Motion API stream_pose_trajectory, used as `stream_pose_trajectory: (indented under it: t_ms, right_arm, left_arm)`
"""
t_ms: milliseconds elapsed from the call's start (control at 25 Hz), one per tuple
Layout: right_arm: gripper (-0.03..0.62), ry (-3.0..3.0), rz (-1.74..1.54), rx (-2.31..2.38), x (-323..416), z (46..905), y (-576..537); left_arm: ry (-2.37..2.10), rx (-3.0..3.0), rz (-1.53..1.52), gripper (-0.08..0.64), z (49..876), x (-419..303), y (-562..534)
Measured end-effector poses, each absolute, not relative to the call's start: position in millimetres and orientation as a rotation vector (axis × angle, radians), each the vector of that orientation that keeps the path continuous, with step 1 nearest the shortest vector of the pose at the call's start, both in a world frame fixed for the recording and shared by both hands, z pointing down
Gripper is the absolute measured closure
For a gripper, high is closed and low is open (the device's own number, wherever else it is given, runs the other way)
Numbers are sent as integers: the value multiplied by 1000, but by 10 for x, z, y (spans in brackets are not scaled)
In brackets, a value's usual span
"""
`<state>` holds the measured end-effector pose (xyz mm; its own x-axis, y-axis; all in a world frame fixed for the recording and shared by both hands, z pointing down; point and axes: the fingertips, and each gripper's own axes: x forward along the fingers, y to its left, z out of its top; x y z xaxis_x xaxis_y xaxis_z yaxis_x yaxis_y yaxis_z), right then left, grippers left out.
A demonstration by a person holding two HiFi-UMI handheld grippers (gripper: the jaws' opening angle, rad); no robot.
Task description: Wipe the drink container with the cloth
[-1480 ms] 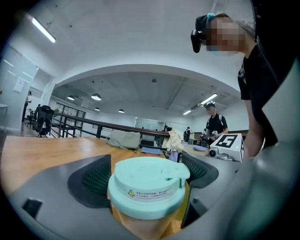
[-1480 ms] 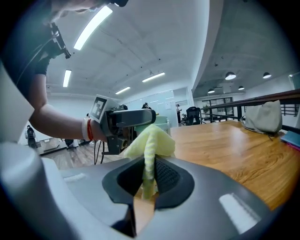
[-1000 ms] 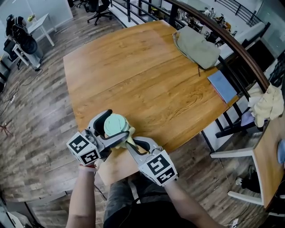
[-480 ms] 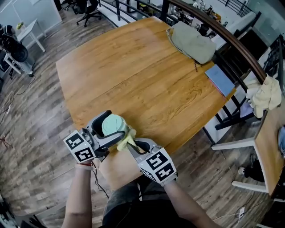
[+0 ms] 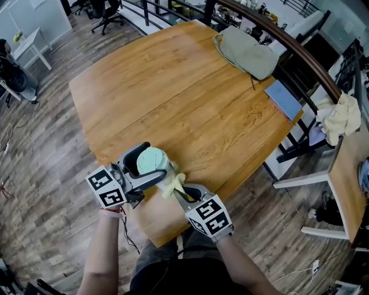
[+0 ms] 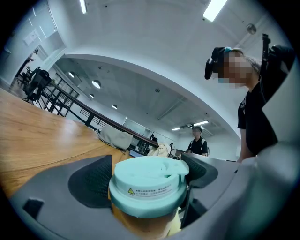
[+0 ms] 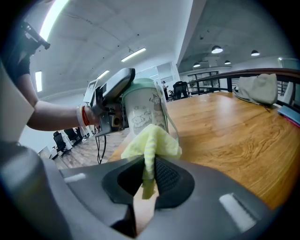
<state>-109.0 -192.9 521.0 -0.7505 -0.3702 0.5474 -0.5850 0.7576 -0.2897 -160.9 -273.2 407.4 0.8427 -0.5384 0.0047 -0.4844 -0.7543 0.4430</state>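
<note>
Wooden desk standing on grey plank floor; dark railing curving past far edge; office chair sitting top L; strip lights glowing on white ceiling.

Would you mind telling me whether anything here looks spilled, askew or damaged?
Nothing stands out. The drink container sits roughly upright, lid on, in the jaws of the left gripper; the right gripper grips the yellow cloth beside it; no spill shows on the table.
</note>
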Motion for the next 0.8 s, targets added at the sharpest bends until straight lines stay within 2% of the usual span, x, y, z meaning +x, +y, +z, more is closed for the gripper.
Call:
stream_pose_trajectory:
  t_ms: [480, 800]
  right_arm:
    - [546, -2398, 698, 768, -1052, 5499, -1820]
    - [546, -2534, 488, 783, -1091, 5057, -1979]
  left_arm:
    - [-652, 2611, -185, 98, 4089, -1708, -2704]
    - [-575, 2626, -186, 98, 4120, -1734, -2705]
